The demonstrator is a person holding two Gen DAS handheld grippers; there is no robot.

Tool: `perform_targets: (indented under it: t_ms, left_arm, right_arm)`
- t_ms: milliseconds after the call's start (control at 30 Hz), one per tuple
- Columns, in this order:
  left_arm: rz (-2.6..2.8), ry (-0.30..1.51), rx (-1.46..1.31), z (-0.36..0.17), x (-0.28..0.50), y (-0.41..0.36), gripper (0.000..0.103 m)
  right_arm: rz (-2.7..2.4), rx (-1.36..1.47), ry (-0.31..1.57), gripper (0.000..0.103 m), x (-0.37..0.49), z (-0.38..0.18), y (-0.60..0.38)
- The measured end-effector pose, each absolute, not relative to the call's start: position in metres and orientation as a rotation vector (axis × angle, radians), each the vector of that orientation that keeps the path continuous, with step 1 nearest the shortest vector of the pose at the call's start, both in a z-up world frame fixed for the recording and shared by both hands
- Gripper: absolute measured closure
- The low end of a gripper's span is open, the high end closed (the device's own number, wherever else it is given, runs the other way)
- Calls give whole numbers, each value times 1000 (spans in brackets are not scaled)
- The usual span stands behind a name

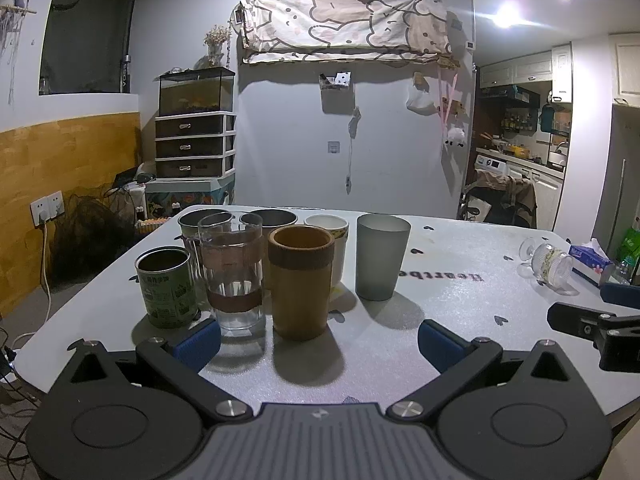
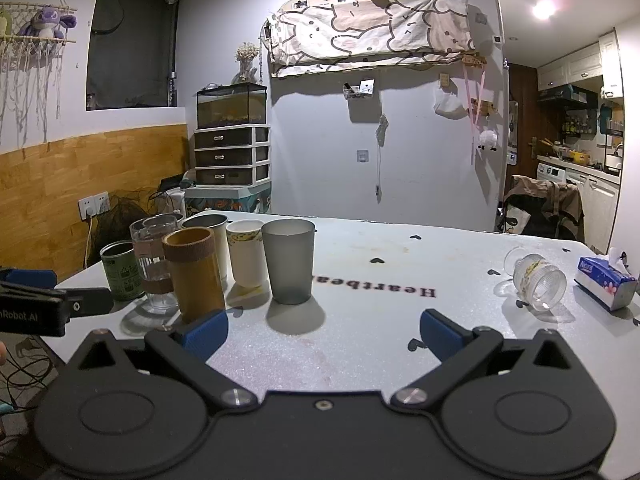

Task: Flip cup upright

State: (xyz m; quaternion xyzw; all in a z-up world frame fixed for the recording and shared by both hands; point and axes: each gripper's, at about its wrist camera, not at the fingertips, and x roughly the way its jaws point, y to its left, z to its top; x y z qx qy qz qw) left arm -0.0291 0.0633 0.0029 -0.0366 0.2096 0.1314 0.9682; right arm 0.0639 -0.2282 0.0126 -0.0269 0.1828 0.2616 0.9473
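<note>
A clear stemmed glass cup [image 2: 534,282] lies on its side at the right of the white table [image 2: 380,340], mouth toward me; it also shows in the left wrist view [image 1: 550,265]. My right gripper [image 2: 324,332] is open and empty, low over the table, left of and nearer than the cup. My left gripper [image 1: 318,338] is open and empty in front of the group of upright cups. Each gripper shows at the edge of the other's view.
Several upright cups stand at the left: a grey tumbler [image 2: 289,260], a brown bamboo cup [image 2: 194,272], a white cup [image 2: 245,252], a clear glass [image 1: 232,272], a green tin [image 1: 166,286]. A tissue pack [image 2: 606,282] lies right of the fallen cup.
</note>
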Motion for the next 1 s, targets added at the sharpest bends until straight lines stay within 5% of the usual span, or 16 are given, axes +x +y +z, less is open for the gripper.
perform_targets:
  t_ms: [1000]
  left_arm:
    - [261, 419, -70, 3, -30, 61, 0]
  right_arm:
    - [528, -53, 365, 0, 61, 18, -230]
